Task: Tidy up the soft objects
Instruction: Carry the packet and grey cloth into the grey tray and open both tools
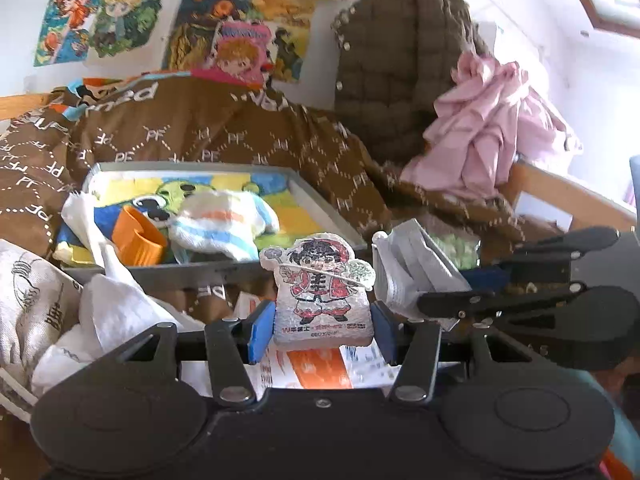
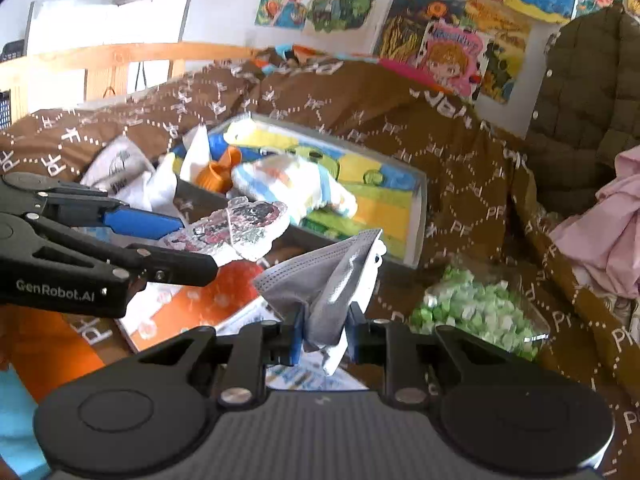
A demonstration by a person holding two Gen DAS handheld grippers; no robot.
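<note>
Your left gripper [image 1: 323, 326] pinches a flat cartoon-figure sponge [image 1: 320, 284], upright, base between the blue pads. Your right gripper [image 2: 323, 338] is clamped on a crumpled grey face mask [image 2: 328, 284]. Beyond both: grey tray [image 1: 312, 196] on the brown blanket [image 1: 224, 128], with a striped sock [image 1: 224, 220] and an orange cup [image 1: 138, 240] inside.

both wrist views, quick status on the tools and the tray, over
Left tool shut on cartoon sponge. Right tool shut on grey face mask. Grey tray ahead already holds striped sock and orange cup; nothing blocking.
</note>
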